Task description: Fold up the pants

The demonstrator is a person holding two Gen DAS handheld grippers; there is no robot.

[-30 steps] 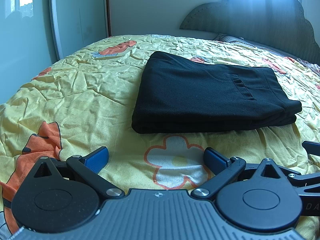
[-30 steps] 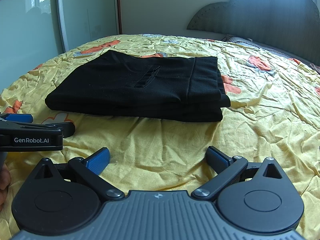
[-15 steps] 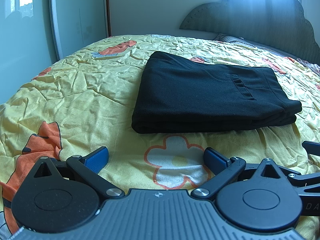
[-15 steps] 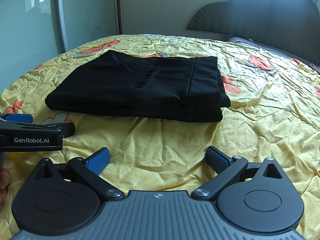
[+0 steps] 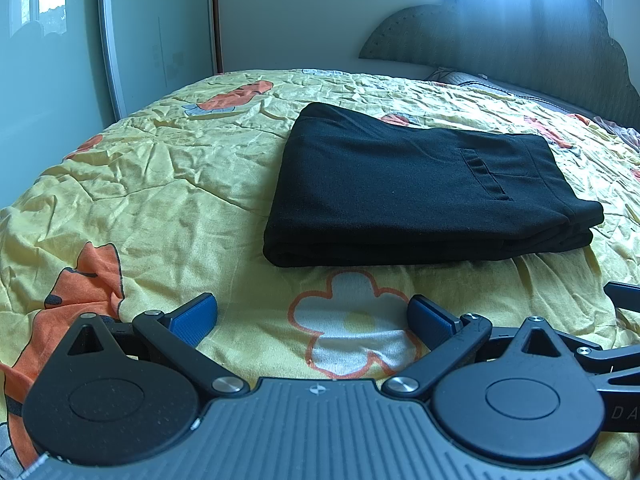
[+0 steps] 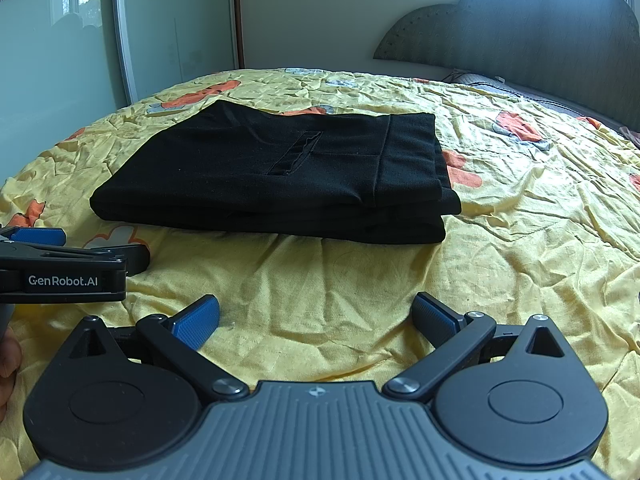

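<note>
The black pants (image 5: 420, 188) lie folded into a flat rectangular stack on the yellow bedspread (image 5: 160, 200); they also show in the right wrist view (image 6: 280, 176). My left gripper (image 5: 312, 316) is open and empty, low over the bedspread just in front of the stack. My right gripper (image 6: 316, 316) is open and empty, also a short way in front of the stack. The left gripper shows from the side at the left edge of the right wrist view (image 6: 60, 268).
The bedspread is wrinkled, with orange and white flower prints (image 5: 352, 328). A padded headboard (image 5: 520, 40) stands at the back right. A glass sliding door (image 5: 152, 40) and a wall are at the back left. Pillows (image 6: 500, 84) lie near the headboard.
</note>
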